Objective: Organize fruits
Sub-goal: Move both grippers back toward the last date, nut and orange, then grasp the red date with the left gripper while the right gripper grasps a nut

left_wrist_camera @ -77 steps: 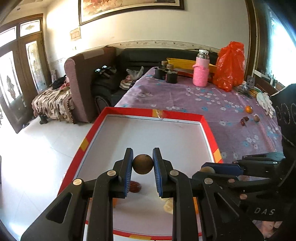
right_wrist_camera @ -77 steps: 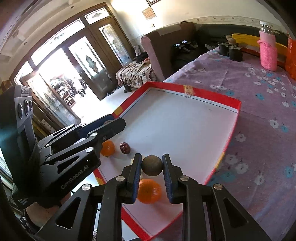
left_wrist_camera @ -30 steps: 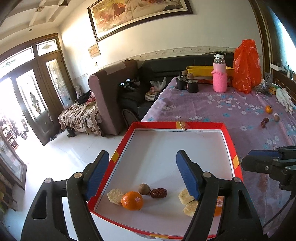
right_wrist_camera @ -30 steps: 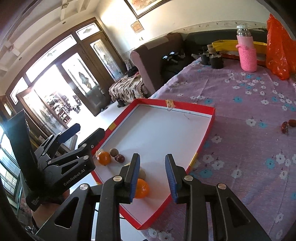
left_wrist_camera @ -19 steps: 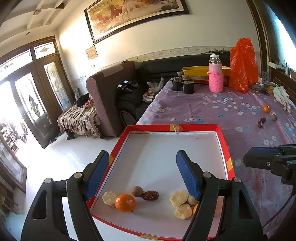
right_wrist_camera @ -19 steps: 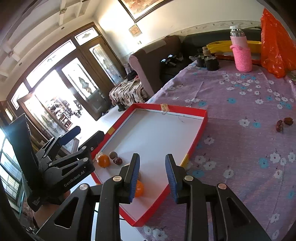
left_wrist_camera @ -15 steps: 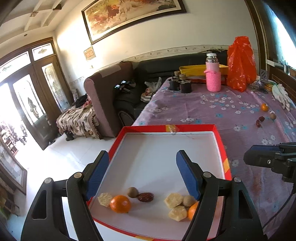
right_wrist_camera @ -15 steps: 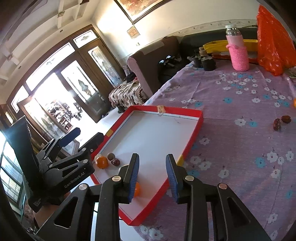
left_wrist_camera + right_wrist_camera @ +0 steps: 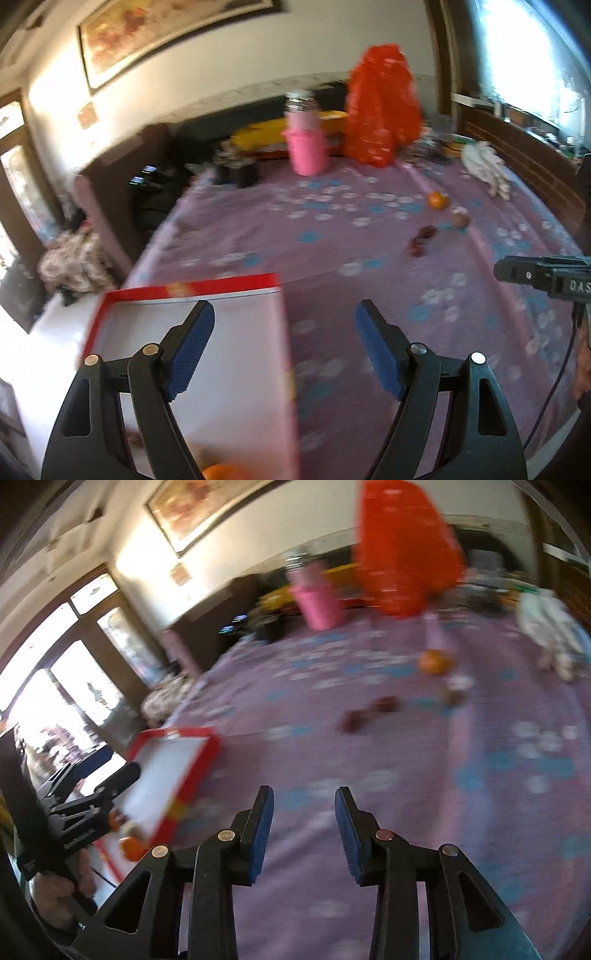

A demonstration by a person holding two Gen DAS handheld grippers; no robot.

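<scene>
both pictures are smeared by motion blur, so small things show only as blobs.

the left gripper (image 9: 284,343) has its blue-padded fingers (image 9: 190,345) spread wide and opening, with nothing between them. it hangs over the right edge of the shallow red-rimmed tray with a white floor (image 9: 192,286), so the left finger sits above the tray floor and the right finger above the purple flower-print tablecloth (image 9: 332,229). at the tray's near end, under the left finger's arm, a blurred orange fruit (image 9: 218,472) shows at the bottom edge of the view.

the right gripper (image 9: 304,829) has its fingers (image 9: 260,830) parted by a narrower gap, opening too, and empty. it points over bare cloth, well to the right of the tray (image 9: 199,771). in the right wrist view the left gripper (image 9: 92,801) shows at the left edge, held by a hand (image 9: 55,897), with small orange and pale fruits (image 9: 129,840) at the tray's near corner beside it.

the loose fruits lie far ahead of both pairs of fingers, well apart from them, on the cloth: a small round orange fruit (image 9: 438,200) (image 9: 434,661), just nearer a pale brownish round fruit (image 9: 460,218) (image 9: 455,690), and to their left two dark red oblong fruits (image 9: 421,240) (image 9: 369,710) lying close together. in the left wrist view they sit ahead and to the right of the fingers; in the right wrist view, ahead and slightly right.

at the table's far end stand a pink knitted-sleeve bottle (image 9: 306,144), a red-orange plastic bag (image 9: 380,107) and a white cloth bundle (image 9: 484,166).
</scene>
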